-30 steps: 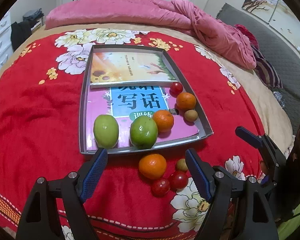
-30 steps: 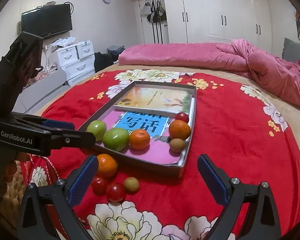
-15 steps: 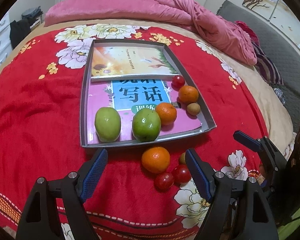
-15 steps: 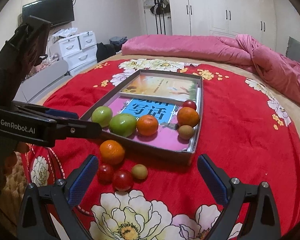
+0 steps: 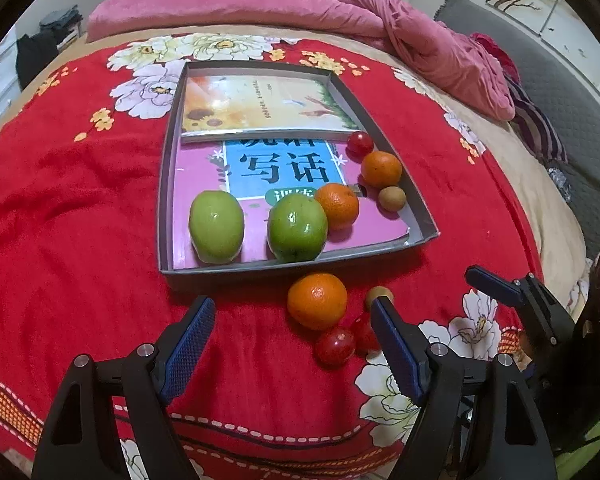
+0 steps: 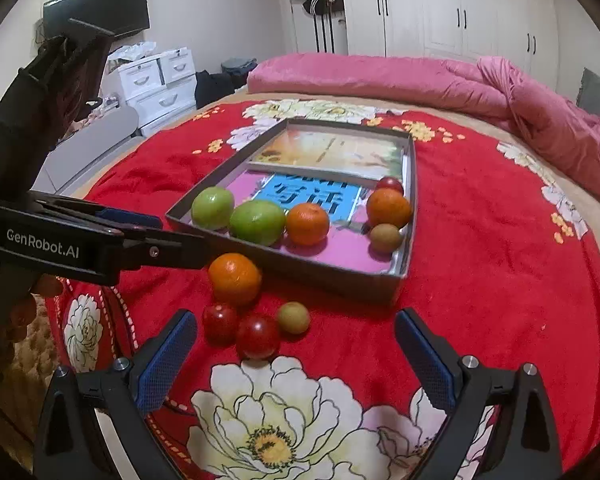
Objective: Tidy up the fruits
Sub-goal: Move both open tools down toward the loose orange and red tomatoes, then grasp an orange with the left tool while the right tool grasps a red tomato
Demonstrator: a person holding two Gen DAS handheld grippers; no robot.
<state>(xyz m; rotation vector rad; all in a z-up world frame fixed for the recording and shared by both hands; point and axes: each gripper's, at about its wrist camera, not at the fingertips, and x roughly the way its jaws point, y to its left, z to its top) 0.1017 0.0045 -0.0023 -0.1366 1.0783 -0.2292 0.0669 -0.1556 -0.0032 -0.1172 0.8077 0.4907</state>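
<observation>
Closer now than a second ago: both tools, left (image 5: 290, 340) and right (image 6: 296, 354), wide and empty, nearing loose orange (image 5: 317, 301) outside tray (image 5: 164, 216).

My left gripper (image 5: 290, 344) is wide open, jaws spread, blue pads (image 5: 186, 346) facing each other, holding nothing, hovering low over the bed near its front edge. My right gripper (image 6: 296, 356) is also wide open and holding nothing, blue pads (image 6: 424, 360) apart, low over the same front edge. From the right wrist, my left gripper shows side-on at the left. From the left wrist, the right gripper's jaw tip shows at far right.
</observation>
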